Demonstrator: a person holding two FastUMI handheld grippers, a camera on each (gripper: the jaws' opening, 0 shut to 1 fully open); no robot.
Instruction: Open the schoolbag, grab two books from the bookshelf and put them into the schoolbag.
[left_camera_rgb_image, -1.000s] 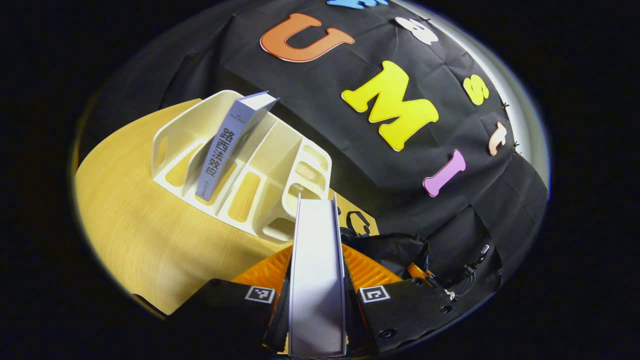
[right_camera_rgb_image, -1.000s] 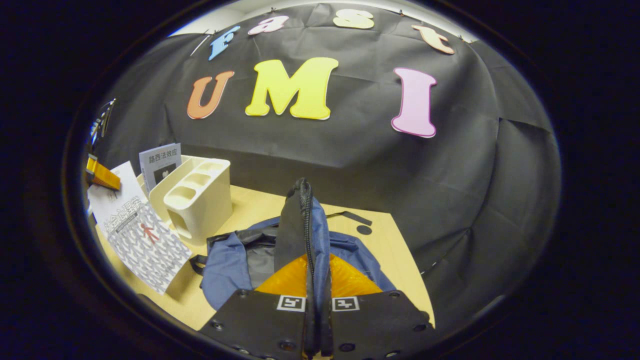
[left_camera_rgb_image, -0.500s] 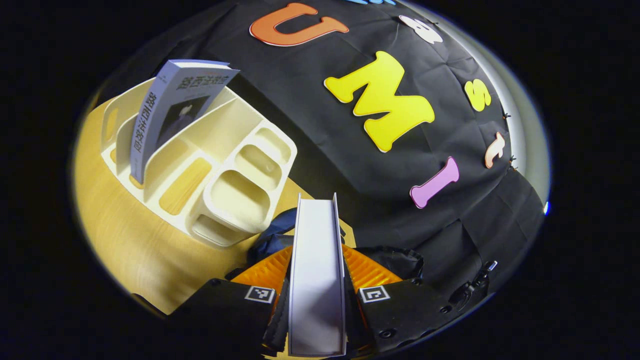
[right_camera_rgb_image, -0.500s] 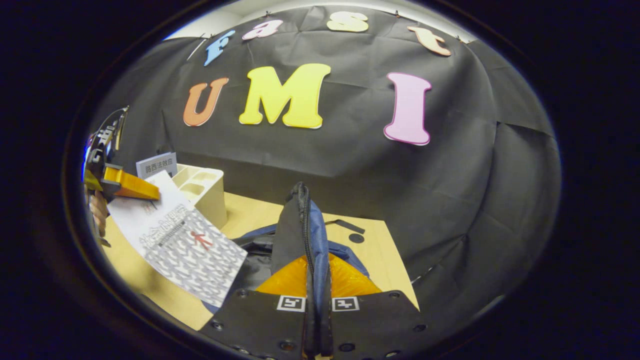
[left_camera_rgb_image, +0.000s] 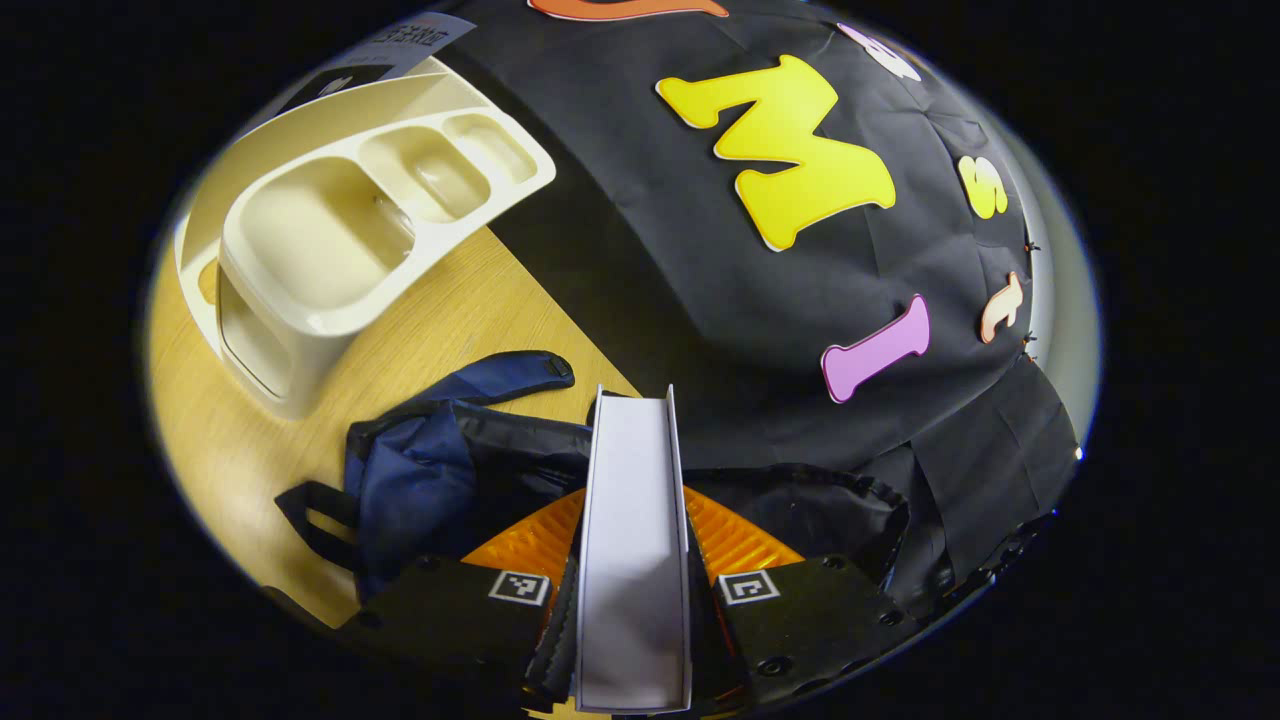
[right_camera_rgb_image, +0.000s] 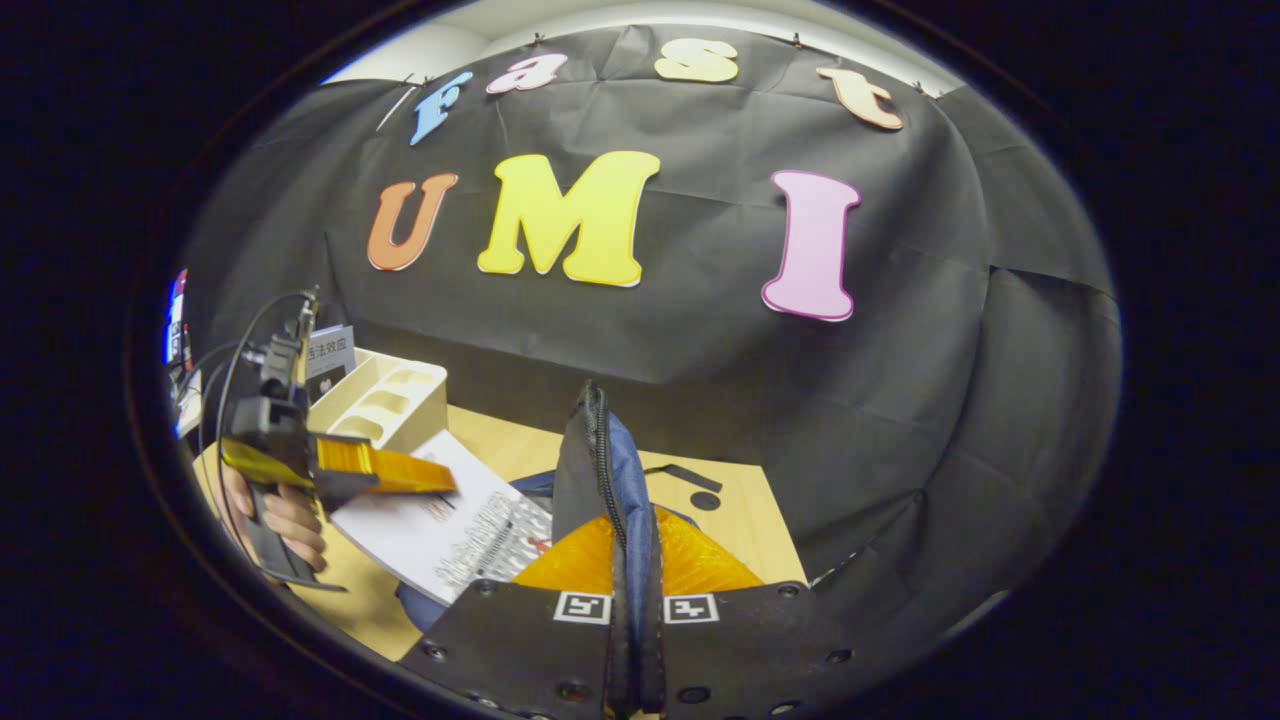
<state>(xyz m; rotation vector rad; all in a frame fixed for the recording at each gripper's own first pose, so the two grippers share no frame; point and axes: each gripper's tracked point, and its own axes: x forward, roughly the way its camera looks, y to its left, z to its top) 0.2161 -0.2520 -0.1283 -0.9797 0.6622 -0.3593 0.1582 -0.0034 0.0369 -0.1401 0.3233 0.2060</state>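
Here, left gripper (left_camera_rgb_image: 632, 560) clamped on first book (left_camera_rgb_image: 632, 520), carried above schoolbag (left_camera_rgb_image: 430, 480) lying near table's (left_camera_rgb_image: 250, 460) back edge. Right gripper (right_camera_rgb_image: 632, 600) pinching bag's zipper flap (right_camera_rgb_image: 590, 470), lifted upright. Second book (right_camera_rgb_image: 328, 350) standing in bookshelf (left_camera_rgb_image: 330, 230) at table's rear corner. Probable risks: book corner catching on slack fabric; flap slipping free, mouth collapsing.

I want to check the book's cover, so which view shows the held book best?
The right gripper view: the book lies flat, cover up, held by the left hand-held gripper. The left gripper view gives its page edge end-on.
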